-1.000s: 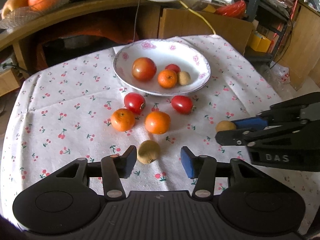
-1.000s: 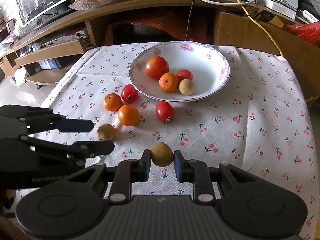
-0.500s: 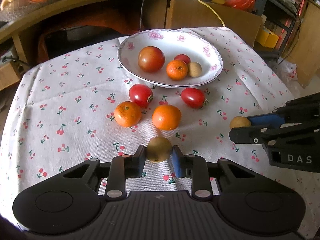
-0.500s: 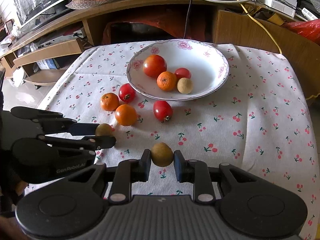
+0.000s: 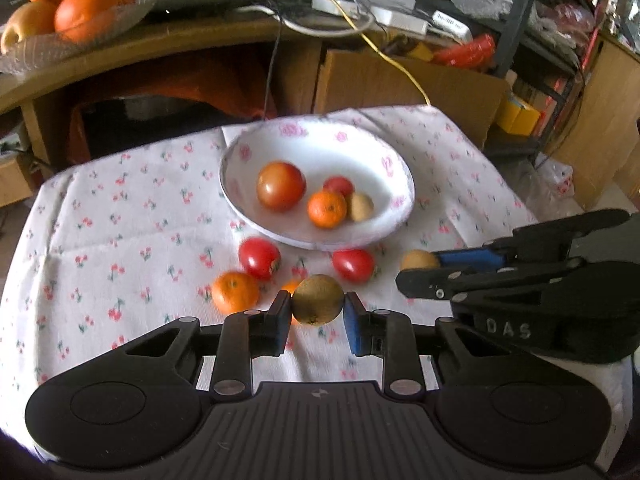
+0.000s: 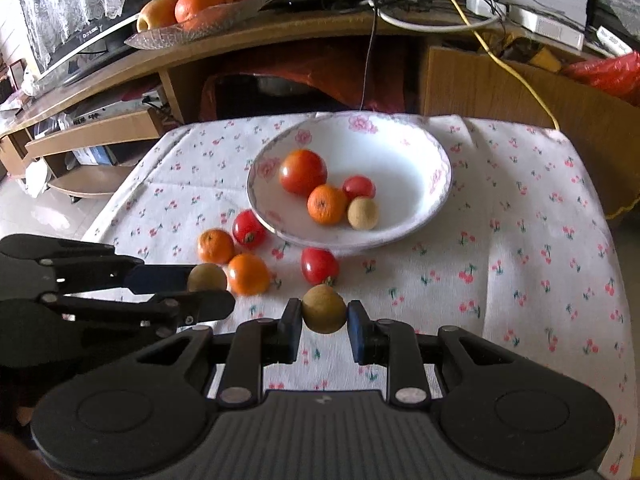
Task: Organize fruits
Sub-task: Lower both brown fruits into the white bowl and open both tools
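Gripping one brown fruit each — left gripper (image 5: pixel 317 315) and right gripper (image 6: pixel 324 319) clamped — above the tablecloth (image 6: pixel 520 264), near the bowl (image 6: pixel 424 216).

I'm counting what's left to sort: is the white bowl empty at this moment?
No, the white bowl already holds four fruits, including a large tomato and a mandarin.
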`<control>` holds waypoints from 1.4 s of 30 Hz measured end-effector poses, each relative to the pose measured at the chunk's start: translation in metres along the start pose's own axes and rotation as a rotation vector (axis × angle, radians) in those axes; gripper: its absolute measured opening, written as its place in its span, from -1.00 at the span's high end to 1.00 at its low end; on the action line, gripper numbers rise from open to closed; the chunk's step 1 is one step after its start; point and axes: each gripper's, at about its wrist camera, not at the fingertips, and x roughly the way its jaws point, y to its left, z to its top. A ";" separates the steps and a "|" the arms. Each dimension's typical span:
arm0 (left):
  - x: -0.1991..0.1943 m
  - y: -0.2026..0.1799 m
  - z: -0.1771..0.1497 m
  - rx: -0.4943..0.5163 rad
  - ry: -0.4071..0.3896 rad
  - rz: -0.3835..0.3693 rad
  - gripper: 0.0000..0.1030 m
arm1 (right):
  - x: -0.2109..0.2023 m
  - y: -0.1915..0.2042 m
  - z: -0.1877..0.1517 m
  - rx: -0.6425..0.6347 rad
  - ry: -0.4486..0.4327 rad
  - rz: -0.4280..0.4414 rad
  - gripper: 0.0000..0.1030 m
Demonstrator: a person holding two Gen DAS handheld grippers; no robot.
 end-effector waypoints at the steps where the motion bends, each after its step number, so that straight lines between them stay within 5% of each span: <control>1: 0.001 0.001 0.004 -0.005 -0.006 0.002 0.31 | 0.002 0.000 0.004 -0.004 -0.003 -0.001 0.54; 21: 0.052 0.007 0.082 0.029 -0.067 0.041 0.32 | 0.048 -0.042 0.074 0.023 -0.066 -0.023 0.54; 33: 0.078 0.016 0.091 0.018 -0.025 0.042 0.29 | 0.073 -0.053 0.079 0.039 -0.055 -0.001 0.53; 42: 0.074 0.021 0.087 -0.014 -0.025 0.046 0.04 | 0.071 -0.056 0.078 0.049 -0.074 -0.002 0.53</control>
